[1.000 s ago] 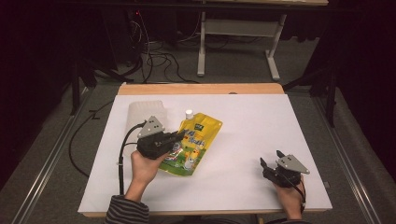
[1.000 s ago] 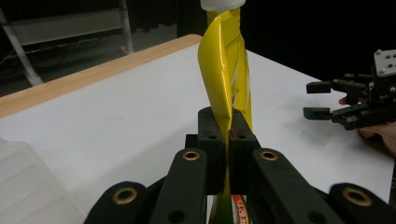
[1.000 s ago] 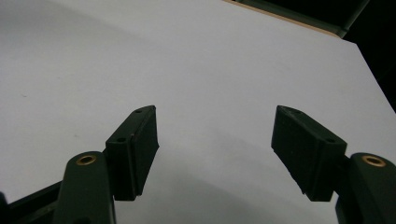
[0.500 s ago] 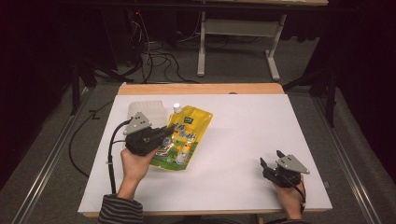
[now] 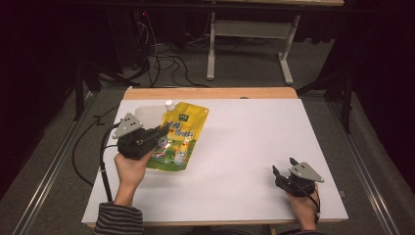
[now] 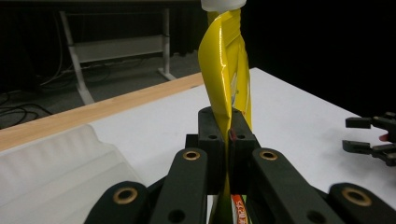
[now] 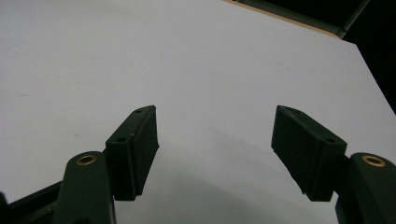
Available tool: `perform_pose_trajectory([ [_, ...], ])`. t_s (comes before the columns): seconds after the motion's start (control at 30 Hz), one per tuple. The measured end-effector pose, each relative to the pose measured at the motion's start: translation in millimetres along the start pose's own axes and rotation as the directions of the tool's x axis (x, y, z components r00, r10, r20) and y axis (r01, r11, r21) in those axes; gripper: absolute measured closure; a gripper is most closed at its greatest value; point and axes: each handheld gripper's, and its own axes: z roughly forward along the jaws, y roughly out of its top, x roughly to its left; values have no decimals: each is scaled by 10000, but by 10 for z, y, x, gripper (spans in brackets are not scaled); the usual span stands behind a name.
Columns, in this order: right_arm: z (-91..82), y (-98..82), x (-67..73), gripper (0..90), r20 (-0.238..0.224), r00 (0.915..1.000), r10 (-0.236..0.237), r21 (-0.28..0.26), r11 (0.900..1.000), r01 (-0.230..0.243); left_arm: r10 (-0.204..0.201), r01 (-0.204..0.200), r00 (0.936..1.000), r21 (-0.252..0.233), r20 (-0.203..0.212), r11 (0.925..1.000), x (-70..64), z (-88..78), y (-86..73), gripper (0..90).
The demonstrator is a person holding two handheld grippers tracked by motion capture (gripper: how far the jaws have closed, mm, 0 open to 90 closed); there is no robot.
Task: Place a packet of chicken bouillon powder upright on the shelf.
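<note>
The left gripper (image 5: 159, 133), held level at the tabletop's (image 5: 244, 147) left side, is clamped on the yellow spouted pouch's (image 5: 180, 134) edge beside a clear plastic container (image 5: 142, 113). The right gripper (image 5: 284, 171) rests near the front right corner, its jaws spread wide with nothing between them.

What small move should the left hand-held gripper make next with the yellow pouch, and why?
Probably carry it on toward the translucent container: the left hand-held gripper is shut on the yellow pouch, which hangs beside that container.
</note>
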Motion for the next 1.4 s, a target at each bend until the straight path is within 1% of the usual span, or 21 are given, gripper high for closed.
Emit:
perform_pose_trajectory([
  [0.07,0,0,-2,320,0,10000,-21,-8,10000,21,-98,96,9997,-103,-207,9999,52,-36,3,876],
  [0.2,1,-1,2,320,-4,10000,-29,11,10000,29,-39,31,9979,-130,-646,9999,97,-62,-14,876],
  [0.27,1,-1,-1,320,-9,10000,-53,6,10000,53,-181,168,9977,-202,-653,9997,131,-73,-24,877],
  [0.4,1,0,2,320,-11,10000,-37,17,10000,37,-305,280,9965,-325,-785,9991,178,-95,-22,878],
  [0.63,3,1,4,320,-4,10000,-31,13,10000,31,-401,343,9946,-620,-957,9975,234,-165,12,879],
  [0.7,4,1,4,320,4,10000,-38,13,10000,38,-393,320,9931,-677,-1102,9972,248,-176,20,880],
  [0.73,3,1,4,320,4,10000,-33,12,10000,33,-367,289,9921,-657,-1199,9974,257,-180,21,879],
  [0.87,3,0,5,320,6,10000,-18,13,10000,18,-435,359,9895,-568,-1376,9977,305,-177,0,879],
  [1.0,3,0,4,320,4,10000,-24,13,10000,24,-596,515,9873,-585,-1471,9970,357,-165,-34,879],
  [1.1,2,1,5,320,19,10000,-47,33,10000,47,-777,688,9863,-651,-1452,9955,398,-153,-44,879],
  [1.17,3,1,5,320,6,10000,-38,15,10000,38,-705,618,9845,-589,-1608,9964,405,-140,-43,879],
  [1.4,5,3,5,320,34,9999,-99,46,9999,98,-607,533,9805,-444,-1868,9976,443,-108,-54,877],
])
